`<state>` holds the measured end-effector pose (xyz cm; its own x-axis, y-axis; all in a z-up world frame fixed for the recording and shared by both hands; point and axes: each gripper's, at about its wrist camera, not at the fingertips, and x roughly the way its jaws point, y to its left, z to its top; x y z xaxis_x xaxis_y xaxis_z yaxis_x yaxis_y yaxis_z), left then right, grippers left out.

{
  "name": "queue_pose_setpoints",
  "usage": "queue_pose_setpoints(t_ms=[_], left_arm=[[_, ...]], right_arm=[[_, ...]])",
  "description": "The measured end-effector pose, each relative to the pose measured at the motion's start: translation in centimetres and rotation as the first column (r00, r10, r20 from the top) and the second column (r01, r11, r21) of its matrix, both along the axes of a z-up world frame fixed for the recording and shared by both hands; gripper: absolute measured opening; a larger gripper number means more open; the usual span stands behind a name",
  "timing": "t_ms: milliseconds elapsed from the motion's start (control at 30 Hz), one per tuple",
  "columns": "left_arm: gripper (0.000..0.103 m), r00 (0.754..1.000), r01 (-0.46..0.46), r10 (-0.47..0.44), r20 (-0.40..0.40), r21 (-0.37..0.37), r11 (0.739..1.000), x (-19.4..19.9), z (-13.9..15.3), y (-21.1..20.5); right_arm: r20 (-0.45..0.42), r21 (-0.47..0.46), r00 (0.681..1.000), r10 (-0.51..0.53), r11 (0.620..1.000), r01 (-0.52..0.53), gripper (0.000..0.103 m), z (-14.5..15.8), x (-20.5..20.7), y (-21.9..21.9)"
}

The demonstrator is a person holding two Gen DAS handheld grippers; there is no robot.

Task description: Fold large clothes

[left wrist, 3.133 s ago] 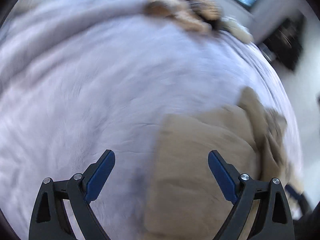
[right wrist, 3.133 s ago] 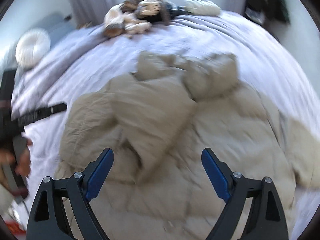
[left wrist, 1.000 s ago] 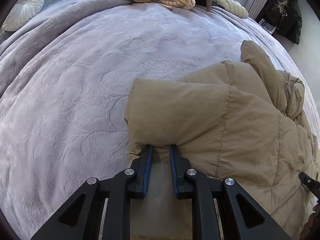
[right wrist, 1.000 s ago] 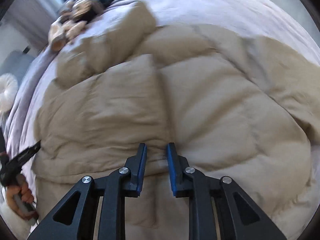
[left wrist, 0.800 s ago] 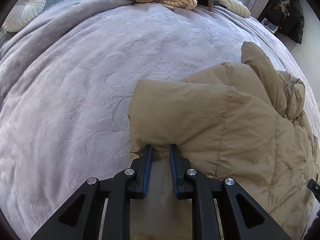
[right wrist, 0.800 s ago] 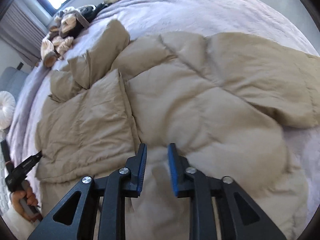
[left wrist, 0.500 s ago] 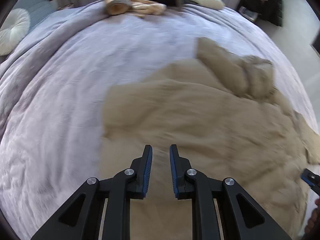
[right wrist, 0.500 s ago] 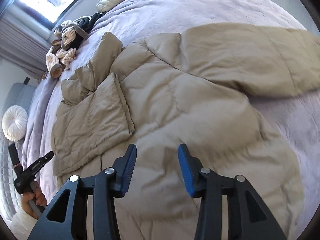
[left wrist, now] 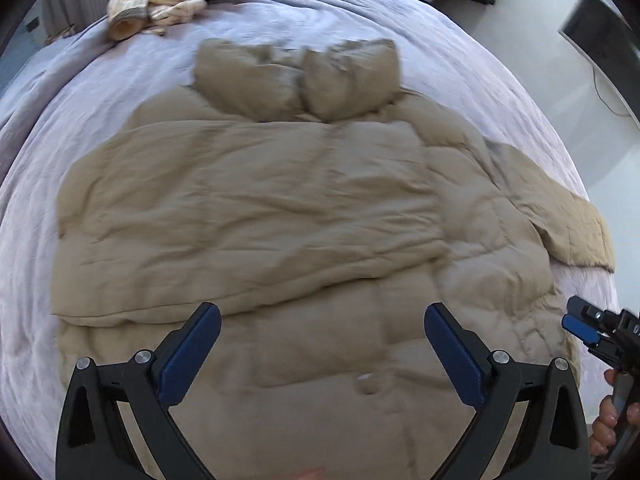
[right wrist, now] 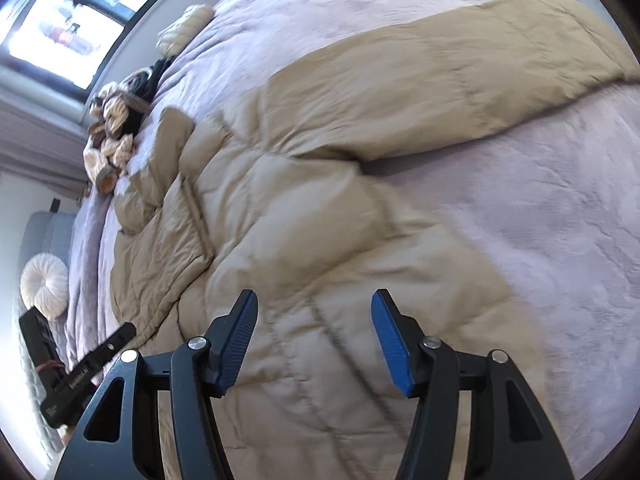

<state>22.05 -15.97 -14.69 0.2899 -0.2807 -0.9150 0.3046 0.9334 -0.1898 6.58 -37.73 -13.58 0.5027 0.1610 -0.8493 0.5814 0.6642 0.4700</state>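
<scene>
Left hand-held gripper (left wrist: pixel 322 346) angled steeply downward, jaws opening wide with nothing between them. Right hand-held gripper (right wrist: pixel 314 340) also tipped downward, jaws opening, empty; fingers (left wrist: pixel 608 432) wrap its handle.

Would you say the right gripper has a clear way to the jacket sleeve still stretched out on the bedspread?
Probably yes: the right gripper, jaws opening and empty, hangs over the tan jacket, and the outstretched sleeve lies uncovered on the bedspread with nothing in between.

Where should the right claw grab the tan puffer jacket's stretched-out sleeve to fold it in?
Probably at the cuff end of the sleeve, coming from above: it lies flat and straight on the purple blanket, away from the jacket body. The right claw, jaws opening, holds nothing.
</scene>
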Motion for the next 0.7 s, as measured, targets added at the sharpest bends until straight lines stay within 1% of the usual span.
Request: queue_pose_setpoints(t_ms=[33, 67, 100, 233, 300, 433, 567, 700], left_arm=[[0.102, 1.000, 0.011, -0.011, 0.000, 0.009, 1.000, -0.2, -0.1, -1.0], [0.102, 1.000, 0.016, -0.016, 0.001, 0.022, 1.000, -0.4, -0.2, -1.9], [0.102, 1.000, 0.022, -0.022, -0.004, 0.032, 0.999, -0.5, -0.3, -2.6], [0.102, 0.998, 0.044, -0.042, -0.039, 0.040, 0.998, -1.1, -0.7, -5.2], [0.102, 0.998, 0.055, -0.052, -0.043, 0.062, 0.997, -1.3, -0.7, -6.5], [0.102, 0.997, 0.072, -0.069, -0.040, 0.085, 0.994, -1.6, -0.6, -8.4], [0.102, 0.996, 0.070, -0.064, -0.067, 0.105, 0.992, -1.5, -1.1, -9.6], [0.102, 0.995, 0.078, -0.068, -0.079, 0.129, 0.989, -1.2, -1.8, -11.0]], right_arm=[[0.005, 0.006, 1.000, -0.016, 1.000, 0.016, 0.078, 0.0, -0.5, -0.8], [0.012, 0.011, 0.999, -0.032, 0.999, 0.032, 0.084, 0.0, -0.8, -1.5], [0.023, 0.015, 0.998, -0.050, 0.999, 0.050, 0.087, 0.0, -1.3, -2.3], [0.049, 0.045, 0.992, -0.118, 0.992, 0.115, 0.088, 0.1, -3.0, -5.4], [0.056, 0.061, 0.988, -0.146, 0.988, 0.143, 0.088, 0.0, -3.7, -6.9], [0.085, 0.071, 0.976, -0.201, 0.978, 0.195, 0.089, -0.2, -4.8, -9.6], [0.093, 0.070, 0.968, -0.234, 0.971, 0.228, 0.089, -0.5, -5.3, -11.9], [0.096, 0.119, 0.954, -0.284, 0.955, 0.272, 0.089, -1.2, -5.8, -14.6]])
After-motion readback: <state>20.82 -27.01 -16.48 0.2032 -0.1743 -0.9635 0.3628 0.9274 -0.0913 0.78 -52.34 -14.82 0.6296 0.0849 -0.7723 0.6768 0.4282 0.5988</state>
